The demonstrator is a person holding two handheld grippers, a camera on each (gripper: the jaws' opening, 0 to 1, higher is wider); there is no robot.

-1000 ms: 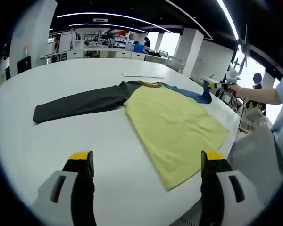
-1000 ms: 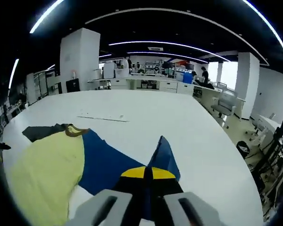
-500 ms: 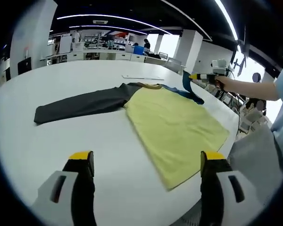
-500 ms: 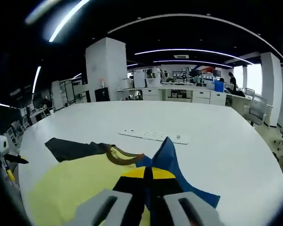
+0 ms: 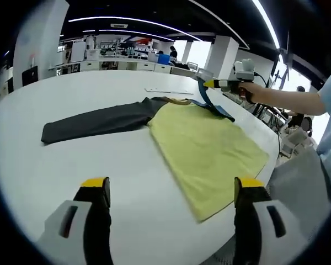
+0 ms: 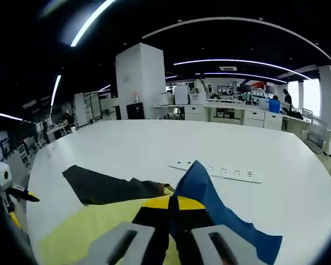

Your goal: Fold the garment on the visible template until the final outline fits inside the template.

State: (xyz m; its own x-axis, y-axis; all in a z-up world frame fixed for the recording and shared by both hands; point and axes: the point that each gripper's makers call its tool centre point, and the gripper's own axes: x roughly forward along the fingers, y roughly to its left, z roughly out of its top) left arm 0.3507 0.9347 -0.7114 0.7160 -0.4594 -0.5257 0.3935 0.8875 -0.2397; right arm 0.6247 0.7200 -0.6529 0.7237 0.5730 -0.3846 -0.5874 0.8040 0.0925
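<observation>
1 blue sleeve (image 6: pixel 209 204) lifted off table (image 5: pixel 55 165)

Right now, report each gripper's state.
Left gripper: open, holding nothing.
Right gripper: shut on the blue sleeve, lifted.

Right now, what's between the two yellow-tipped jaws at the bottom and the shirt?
In the left gripper view, just bare white table lies between the left gripper and the shirt. Nothing else sits on that stretch.
</observation>
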